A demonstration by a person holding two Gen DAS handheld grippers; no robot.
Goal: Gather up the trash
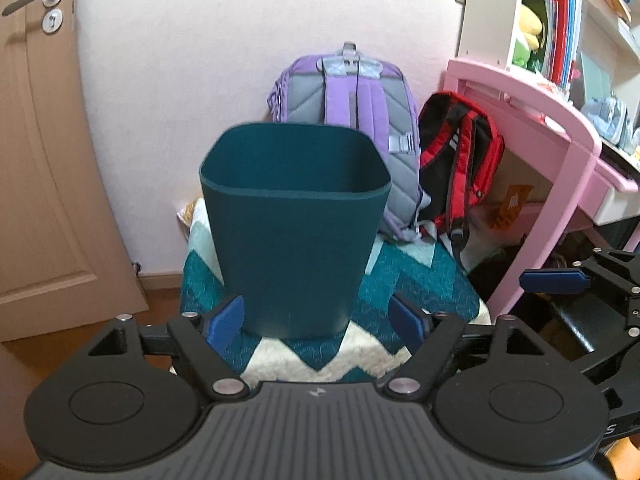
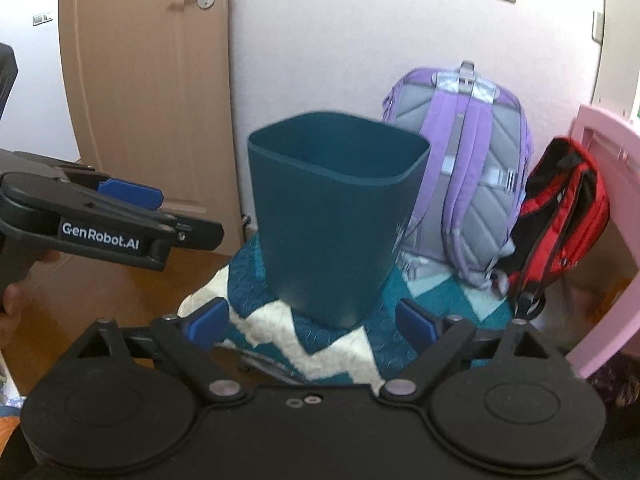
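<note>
On the teal-and-cream zigzag quilt [image 1: 320, 354] stands our teal wastebasket [image 1: 296, 236], upright, before a lilac backpack [image 1: 352, 96] and a red one [image 1: 460, 160]. No trash shows. We judge a two-sided approach best. Left gripper [image 1: 320, 316] and right gripper [image 2: 312, 320]: jaws spread, empty, both angled downward toward its base.

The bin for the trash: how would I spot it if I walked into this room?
Find the wooden door and the pink desk; between them a zigzag-patterned teal and white quilt covers a low seat. The teal bin stands upright at its front. Unlike the purple backpack and red backpack behind it, it is plain, rigid and open-topped.
</note>
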